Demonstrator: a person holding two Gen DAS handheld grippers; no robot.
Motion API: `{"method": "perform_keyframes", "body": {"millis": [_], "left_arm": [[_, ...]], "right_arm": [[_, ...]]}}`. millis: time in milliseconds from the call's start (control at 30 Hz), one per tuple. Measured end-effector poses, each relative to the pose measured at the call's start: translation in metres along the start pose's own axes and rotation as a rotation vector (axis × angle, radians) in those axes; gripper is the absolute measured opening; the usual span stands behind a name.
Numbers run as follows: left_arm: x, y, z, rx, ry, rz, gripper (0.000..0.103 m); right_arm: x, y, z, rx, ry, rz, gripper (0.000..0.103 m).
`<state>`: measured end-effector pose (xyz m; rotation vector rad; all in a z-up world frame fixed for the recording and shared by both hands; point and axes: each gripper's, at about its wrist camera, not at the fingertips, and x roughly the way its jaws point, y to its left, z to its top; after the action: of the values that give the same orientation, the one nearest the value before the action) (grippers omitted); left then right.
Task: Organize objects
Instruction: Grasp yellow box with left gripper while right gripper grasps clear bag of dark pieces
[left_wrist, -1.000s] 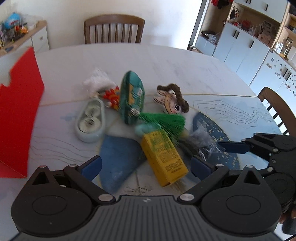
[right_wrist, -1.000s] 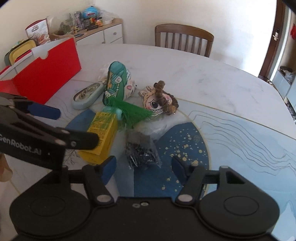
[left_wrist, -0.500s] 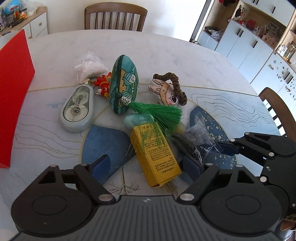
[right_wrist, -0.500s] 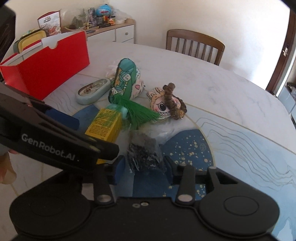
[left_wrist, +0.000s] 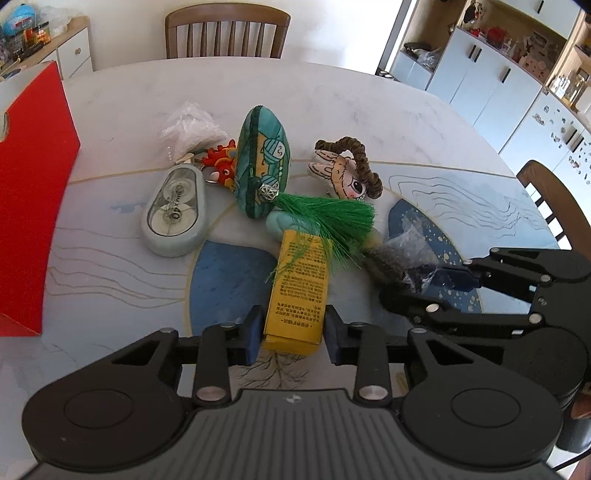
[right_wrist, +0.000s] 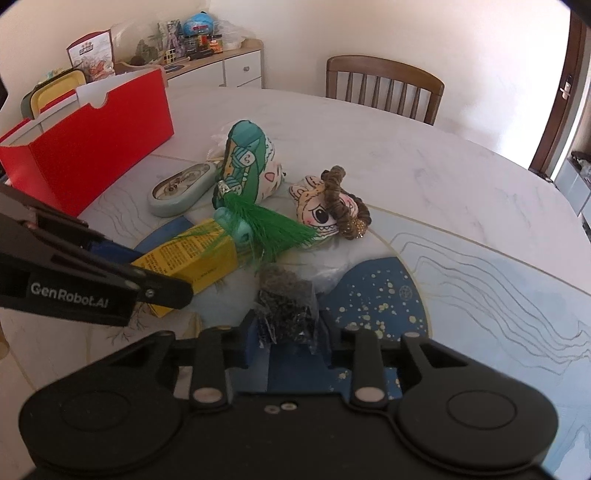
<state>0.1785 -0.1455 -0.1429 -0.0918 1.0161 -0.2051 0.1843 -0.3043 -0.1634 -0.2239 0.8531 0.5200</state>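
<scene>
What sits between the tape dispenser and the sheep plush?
The green patterned pouch stands between the tape dispenser and the sheep plush, clearest in the left wrist view.

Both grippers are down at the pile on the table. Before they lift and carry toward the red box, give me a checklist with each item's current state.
1. Left gripper closed on the yellow carton: ok, pads press its near end.
2. Right gripper closed on the clear bag of dark bits: ok, though the jaws have just been closing.
3. Carton free to lift: not ok, the green tassel lies over its far end.
4. Bag clear of neighbours: ok.
5. Red box open on top: ok.
6. Room inside the box: cannot tell.
</scene>
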Motion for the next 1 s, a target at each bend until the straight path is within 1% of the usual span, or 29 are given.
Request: {"method": "perform_keyframes", "body": {"millis": [133,333,533,667,1000], "left_arm": [[-0.004,0.003,-0.004,0.004,0.006,-0.01,0.03],[-0.019,0.009,-0.013,0.006,0.007,-0.039,0.03],[-0.041,0.016,-0.021,0.011,-0.02,-0.063,0.029],[-0.055,0.023,-0.024,0.005,-0.034,-0.083,0.029],[-0.084,0.05,-0.029,-0.01,-0.077,-0.095,0.029]], "right_arm": [[-0.007,0.0,-0.002,0.026,0.0,0.008,0.028],[-0.024,0.003,-0.008,0.051,-0.007,0.008,0.026],[-0.044,0.012,-0.008,0.066,-0.022,0.021,0.026],[-0.055,0.023,-0.005,0.063,-0.037,0.035,0.026],[-0.073,0.058,0.012,0.045,-0.064,0.054,0.026]]}}
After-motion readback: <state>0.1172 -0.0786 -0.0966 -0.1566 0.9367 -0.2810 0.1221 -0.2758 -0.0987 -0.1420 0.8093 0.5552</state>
